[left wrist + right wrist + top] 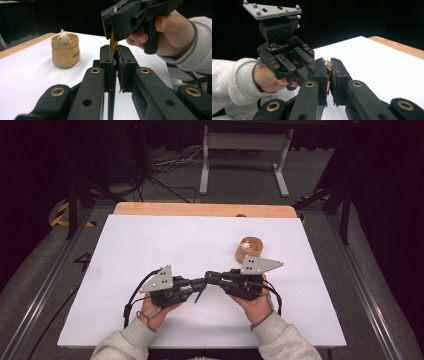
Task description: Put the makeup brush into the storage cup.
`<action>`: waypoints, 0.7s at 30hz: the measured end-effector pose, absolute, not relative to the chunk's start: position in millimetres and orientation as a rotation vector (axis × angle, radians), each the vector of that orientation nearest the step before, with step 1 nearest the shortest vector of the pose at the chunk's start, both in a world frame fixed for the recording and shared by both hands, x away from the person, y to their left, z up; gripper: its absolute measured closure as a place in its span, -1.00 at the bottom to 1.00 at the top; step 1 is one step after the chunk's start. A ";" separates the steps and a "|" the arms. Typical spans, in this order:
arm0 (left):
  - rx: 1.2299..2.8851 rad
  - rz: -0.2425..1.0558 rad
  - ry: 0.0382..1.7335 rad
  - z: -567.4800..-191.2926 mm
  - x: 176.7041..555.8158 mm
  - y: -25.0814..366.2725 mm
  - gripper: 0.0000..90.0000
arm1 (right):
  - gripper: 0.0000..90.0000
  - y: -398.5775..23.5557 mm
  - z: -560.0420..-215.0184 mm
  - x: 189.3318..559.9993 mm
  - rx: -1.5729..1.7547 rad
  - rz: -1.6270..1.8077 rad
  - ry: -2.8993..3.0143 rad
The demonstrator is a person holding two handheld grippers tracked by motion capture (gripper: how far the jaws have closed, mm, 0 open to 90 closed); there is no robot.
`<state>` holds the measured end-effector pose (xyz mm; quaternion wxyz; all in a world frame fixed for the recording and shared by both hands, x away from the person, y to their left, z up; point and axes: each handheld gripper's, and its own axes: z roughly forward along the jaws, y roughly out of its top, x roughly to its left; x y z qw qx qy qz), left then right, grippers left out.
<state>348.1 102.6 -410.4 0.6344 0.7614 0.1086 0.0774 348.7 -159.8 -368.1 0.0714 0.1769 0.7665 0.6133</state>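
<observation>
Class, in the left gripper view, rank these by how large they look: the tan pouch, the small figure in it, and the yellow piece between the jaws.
1. tan pouch
2. and 3. small figure and yellow piece: they look alike in size, and the piece is partly hidden by jaws and nearer the camera, so unranked.

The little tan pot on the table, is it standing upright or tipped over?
Upright. The tan pot sits flat on the white table, its mouth facing up with a small figure peeking out.

- I see a white tabletop point(150, 245) with a wooden edge point(200, 209) at its far side.
- Grey carpet floor point(240, 175) beyond, with loose cables point(170, 165).
- A white stand point(245, 150) behind; dark surroundings.
</observation>
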 end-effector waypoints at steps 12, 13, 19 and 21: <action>1.728 0.198 0.256 -407.9 347.0 105.5 0.72 | 0.89 -162.7 -363.9 348.7 0.525 1.872 2.303; 1.732 0.211 0.268 -407.1 346.8 107.1 0.65 | 0.89 -163.6 -363.0 348.8 0.525 1.874 2.301; 1.715 0.191 0.307 -404.8 349.2 111.7 0.16 | 0.89 -172.6 -353.2 349.7 0.529 1.854 2.276; 1.718 0.175 0.321 -404.7 349.9 112.5 -0.02 | 0.89 -174.8 -350.6 350.0 0.530 1.850 2.269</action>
